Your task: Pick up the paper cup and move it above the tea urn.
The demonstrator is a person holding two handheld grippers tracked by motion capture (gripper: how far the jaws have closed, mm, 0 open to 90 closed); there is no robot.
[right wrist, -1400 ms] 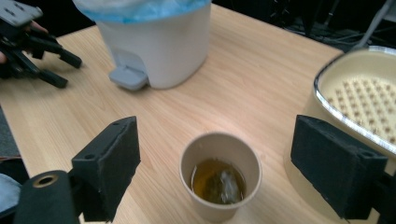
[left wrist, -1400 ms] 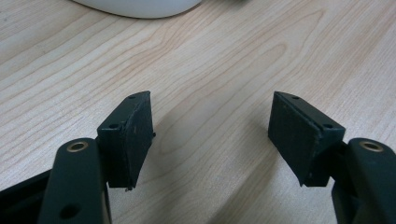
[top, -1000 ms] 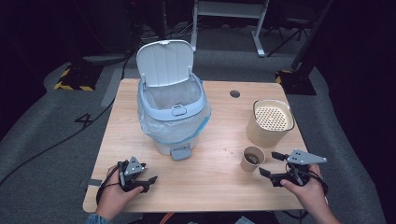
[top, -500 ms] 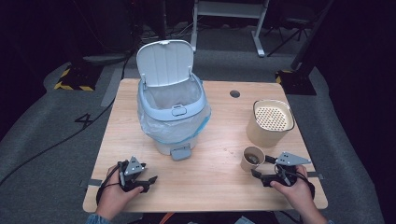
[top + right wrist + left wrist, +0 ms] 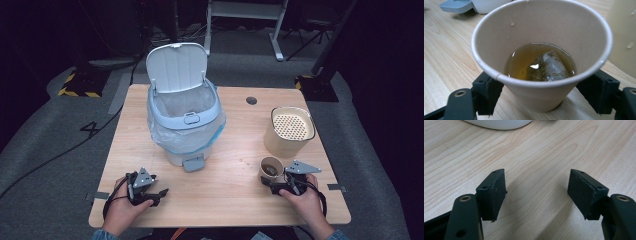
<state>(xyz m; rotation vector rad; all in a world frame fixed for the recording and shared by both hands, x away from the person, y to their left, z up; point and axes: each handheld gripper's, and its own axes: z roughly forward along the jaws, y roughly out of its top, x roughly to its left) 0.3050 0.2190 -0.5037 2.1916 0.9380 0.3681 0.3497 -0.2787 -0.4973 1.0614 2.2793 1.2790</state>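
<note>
Between your right tongs [image 5: 541,100] stands the paper cup [image 5: 541,57] of tea, jaws closing either side but not yet clamped, low enough to avoid spilling. Your left tongs [image 5: 537,192] rest released on the surface [image 5: 549,152].

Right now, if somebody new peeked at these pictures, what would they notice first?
Probably the big pale blue bin with its lid up, standing in the middle of the wooden table. Next, the paper cup near the front right edge, with tea and a soggy tea bag inside, sitting between the jaws of the right hand-held gripper, which have just been closing. Behind the cup stands a cream pot with a holey top.
</note>
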